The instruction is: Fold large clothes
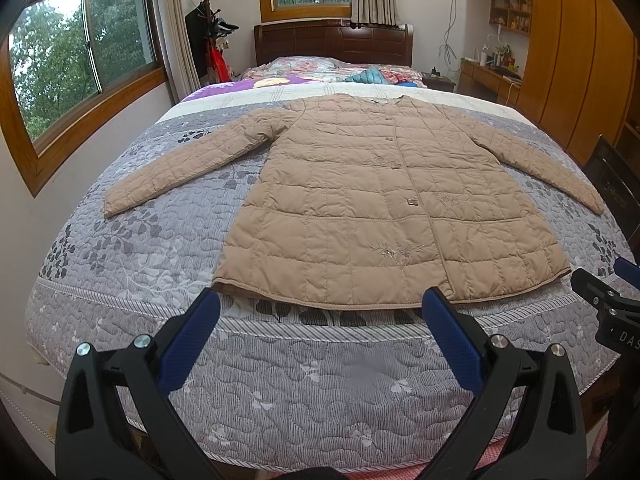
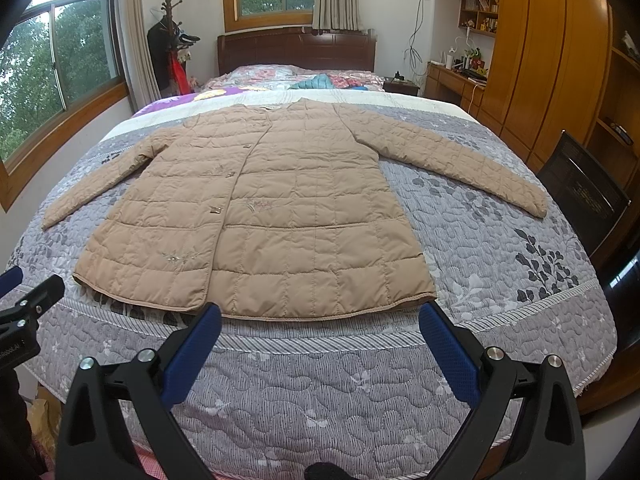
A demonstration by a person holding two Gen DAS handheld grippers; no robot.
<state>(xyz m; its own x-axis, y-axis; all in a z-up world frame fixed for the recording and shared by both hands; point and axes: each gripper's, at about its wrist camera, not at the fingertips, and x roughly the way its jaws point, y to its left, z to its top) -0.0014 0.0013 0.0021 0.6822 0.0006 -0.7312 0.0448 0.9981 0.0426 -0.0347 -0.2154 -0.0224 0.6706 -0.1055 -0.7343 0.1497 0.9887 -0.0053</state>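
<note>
On the grey quilted bedspread (image 1: 132, 264) with its dark leaf print, a tan quilted coat (image 1: 384, 216) lies flat and face up, buttoned down the front, collar toward the dark wooden headboard (image 1: 334, 42) and hem toward the foot of the bed. Both sleeves are spread out to the sides and angled down toward the hem, each resting on the bedspread well apart from the body of the coat at the cuff. The left gripper (image 1: 320, 312) hangs above the foot of the bed just short of the hem, its blue-padded fingers (image 1: 192, 340) spread wide with nothing between them. The right gripper (image 2: 320, 320) sits in a matching pose near the hem's right part, jaws likewise wide apart and holding nothing; whether either pad brushes the hem edge is hard to judge from these distorted views. Beyond the coat, rumpled colourful bedding (image 2: 320, 78) lies near the headboard. A coat stand (image 1: 208, 28) stands by the window (image 1: 80, 48) on the left, and wooden wardrobes (image 2: 552, 60) line the right wall.
</note>
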